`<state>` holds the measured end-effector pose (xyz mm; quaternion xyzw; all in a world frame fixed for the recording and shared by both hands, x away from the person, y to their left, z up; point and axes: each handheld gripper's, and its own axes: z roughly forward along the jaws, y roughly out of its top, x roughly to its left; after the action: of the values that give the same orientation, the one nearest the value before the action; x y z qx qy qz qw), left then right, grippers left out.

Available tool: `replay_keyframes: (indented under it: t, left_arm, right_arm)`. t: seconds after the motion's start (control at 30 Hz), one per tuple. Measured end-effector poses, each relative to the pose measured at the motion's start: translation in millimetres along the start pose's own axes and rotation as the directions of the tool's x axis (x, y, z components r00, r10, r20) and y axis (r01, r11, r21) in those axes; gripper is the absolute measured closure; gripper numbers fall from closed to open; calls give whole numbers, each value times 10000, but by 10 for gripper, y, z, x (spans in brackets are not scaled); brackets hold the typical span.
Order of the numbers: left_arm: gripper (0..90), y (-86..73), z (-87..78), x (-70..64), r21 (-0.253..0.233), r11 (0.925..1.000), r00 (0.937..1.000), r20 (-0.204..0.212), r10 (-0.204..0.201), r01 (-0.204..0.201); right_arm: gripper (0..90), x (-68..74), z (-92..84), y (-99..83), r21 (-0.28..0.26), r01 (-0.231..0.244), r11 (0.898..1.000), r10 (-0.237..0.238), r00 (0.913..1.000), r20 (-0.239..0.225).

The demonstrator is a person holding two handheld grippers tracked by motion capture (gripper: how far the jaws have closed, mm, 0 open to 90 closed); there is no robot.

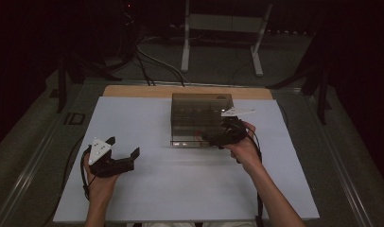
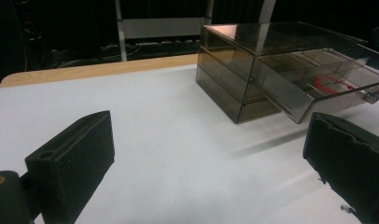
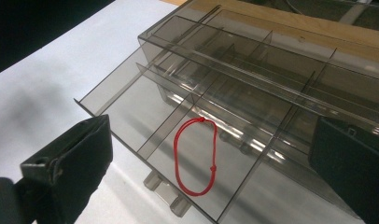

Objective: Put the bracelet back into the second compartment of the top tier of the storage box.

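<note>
Red string loop lies in our smoky clear plastic drawer box's pulled-out drawer. Right gripper above it, jaws spread; left gripper spread too, w/ nothing held.

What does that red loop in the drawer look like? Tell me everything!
The red loop is a thin cord, maybe string or elastic, closed into a long oval with two small knots on it. It lies flat and loose on the clear floor of one compartment of the pulled-out drawer, which belongs to a smoky see-through plastic box. Nothing grips it; the right claw hovers open above it.
</note>
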<state>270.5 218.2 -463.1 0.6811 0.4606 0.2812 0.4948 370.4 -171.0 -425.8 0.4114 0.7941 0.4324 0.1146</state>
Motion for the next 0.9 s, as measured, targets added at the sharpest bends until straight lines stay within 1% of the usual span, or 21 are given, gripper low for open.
replay_keyframes:
  t: [0.27,0.77,0.9]
  left_arm:
    - [36,1,-4,-4,-18,10000,10000,-6,-2,2]
    - [37,6,-13,-4,-43,10000,10000,-32,7,-7]
    - [36,9,-14,-1,-51,10000,10000,-35,0,-1]
  right_arm:
    - [2,-32,-62,-37,-112,-104,9999,104,9999,37]
    - [2,-59,-167,-85,-313,-127,9994,127,9999,19]
    - [2,-76,-208,-105,-363,-124,9993,127,9999,77]
